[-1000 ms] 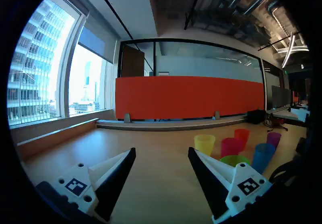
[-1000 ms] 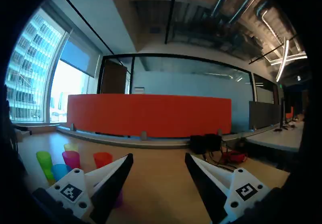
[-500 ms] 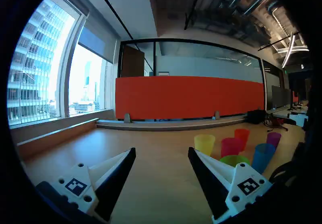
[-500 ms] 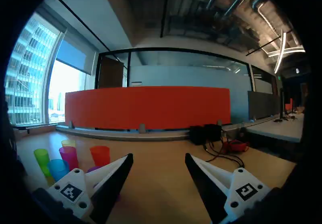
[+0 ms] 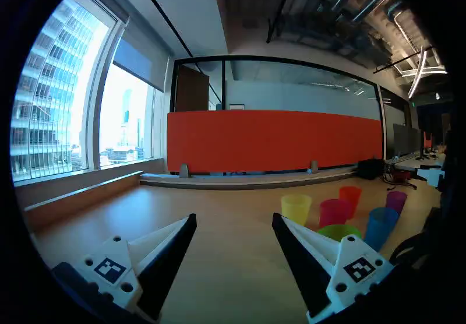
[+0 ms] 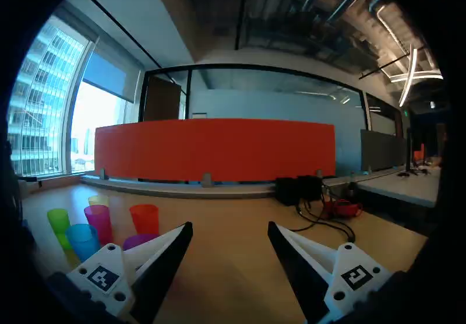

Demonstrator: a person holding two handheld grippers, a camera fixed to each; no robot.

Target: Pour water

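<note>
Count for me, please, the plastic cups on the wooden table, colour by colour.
Yellow plastic cup: 1
Orange plastic cup: 1
Pink plastic cup: 1
Green plastic cup: 1
Blue plastic cup: 1
Purple plastic cup: 1
Total: 6 cups

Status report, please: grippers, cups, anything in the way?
Left gripper open, empty. Right gripper open, empty. Cups upright, clustered on desk, none grasped. Path to them looks open.
</note>
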